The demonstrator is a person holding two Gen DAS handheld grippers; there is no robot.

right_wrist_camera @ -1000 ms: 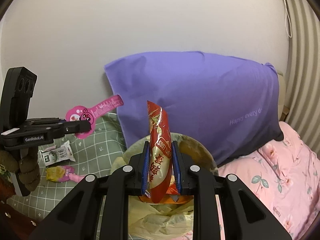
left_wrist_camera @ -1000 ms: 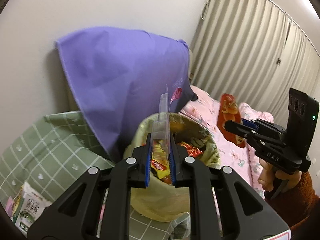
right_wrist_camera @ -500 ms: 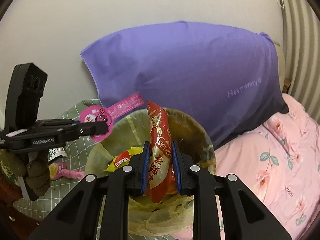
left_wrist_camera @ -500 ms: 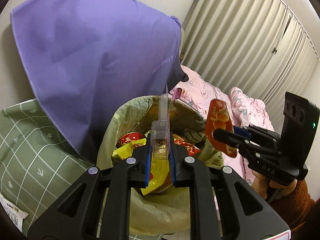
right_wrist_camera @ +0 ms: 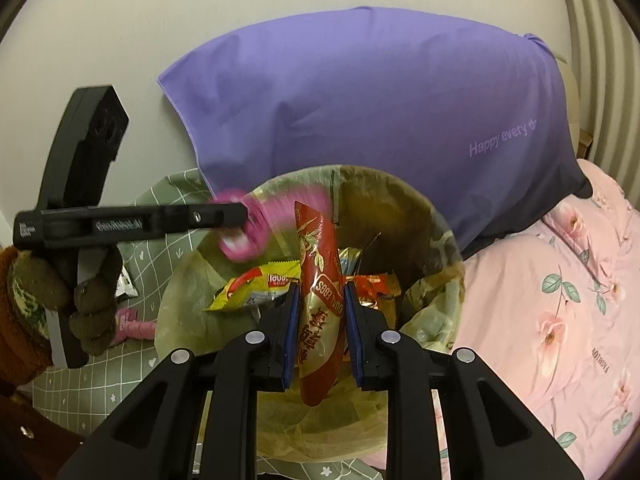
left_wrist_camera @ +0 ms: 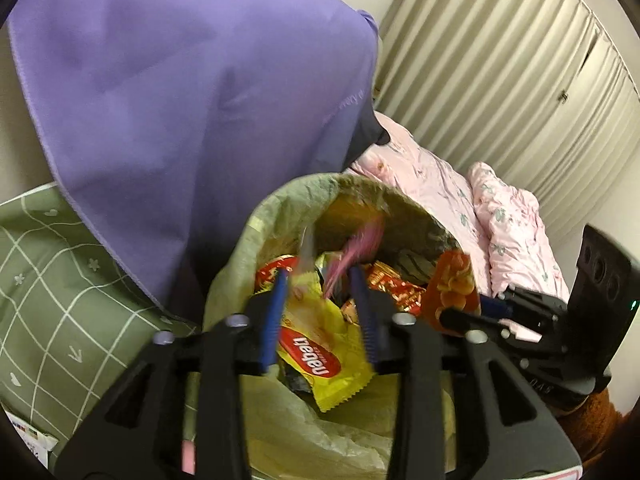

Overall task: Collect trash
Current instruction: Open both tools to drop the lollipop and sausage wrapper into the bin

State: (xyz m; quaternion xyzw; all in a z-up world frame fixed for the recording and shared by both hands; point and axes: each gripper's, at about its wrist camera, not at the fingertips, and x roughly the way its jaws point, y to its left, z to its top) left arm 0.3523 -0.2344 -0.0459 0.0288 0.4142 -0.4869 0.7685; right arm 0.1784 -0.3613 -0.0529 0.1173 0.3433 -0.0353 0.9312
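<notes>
Both grippers are held over the lined trash bin (right_wrist_camera: 436, 240), which stands on the bed against the purple pillow (right_wrist_camera: 380, 92). The left gripper (left_wrist_camera: 320, 280) is being opened, and the pink-and-clear wrapper (left_wrist_camera: 356, 248) is seen blurred between its parted fingers, no longer pinched. In the right gripper (right_wrist_camera: 320, 292) a red Quail Eggs packet (right_wrist_camera: 320, 280) is gripped upright above the rim. Yellow and red snack wrappers (right_wrist_camera: 256, 284) are already piled inside the bin.
</notes>
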